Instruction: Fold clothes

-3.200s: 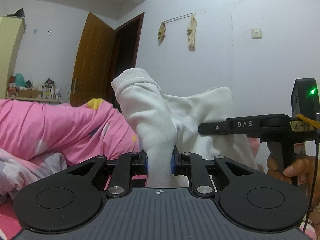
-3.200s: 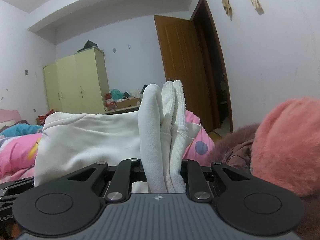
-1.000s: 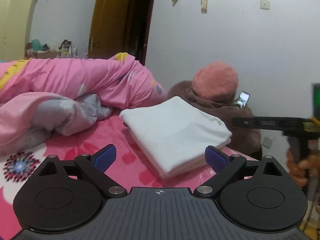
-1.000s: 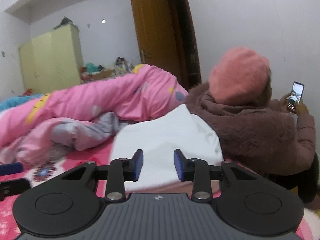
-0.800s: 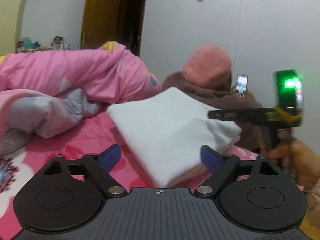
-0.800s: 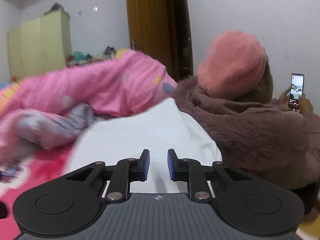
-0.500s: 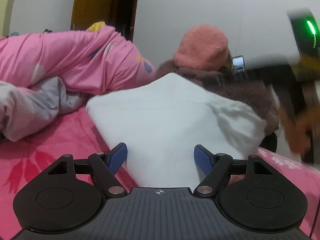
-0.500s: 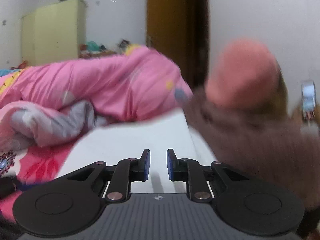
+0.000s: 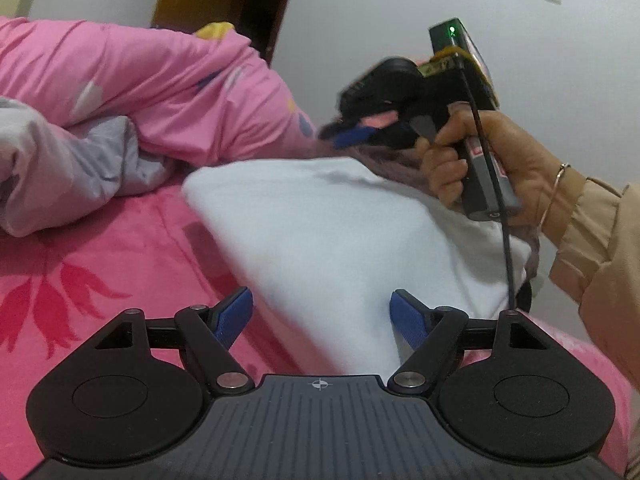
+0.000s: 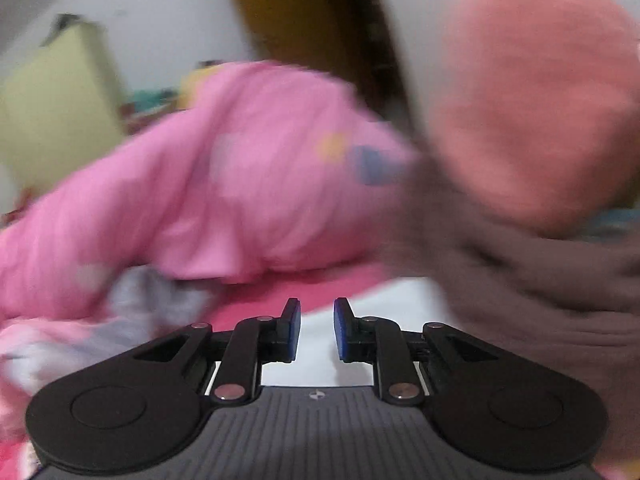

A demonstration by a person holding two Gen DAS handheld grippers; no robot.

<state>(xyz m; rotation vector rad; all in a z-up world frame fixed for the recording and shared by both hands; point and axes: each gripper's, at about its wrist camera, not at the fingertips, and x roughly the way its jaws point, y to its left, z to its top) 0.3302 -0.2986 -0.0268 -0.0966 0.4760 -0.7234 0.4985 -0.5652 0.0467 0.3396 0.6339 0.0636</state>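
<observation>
To the left of the folded white garment (image 9: 340, 240) the bare pink flowered bedspread (image 9: 100, 264) lies open. Behind it the crumpled pink and grey quilt (image 9: 132, 92) walls off the far side. On the right a seated person in a brown fuzzy coat (image 10: 540, 292) and salmon fluffy hat (image 10: 536, 92) crowds the garment's edge

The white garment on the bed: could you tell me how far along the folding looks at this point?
Done: the white garment lies as a flat folded rectangle on the pink bedspread. In hand: nothing. The left gripper is open astride its near corner without pinching it; the right gripper, narrowly open, hovers at its far edge. Left: perhaps a final tidy. The pictures show no other unfolded clothes, only a rumpled pink quilt.
</observation>
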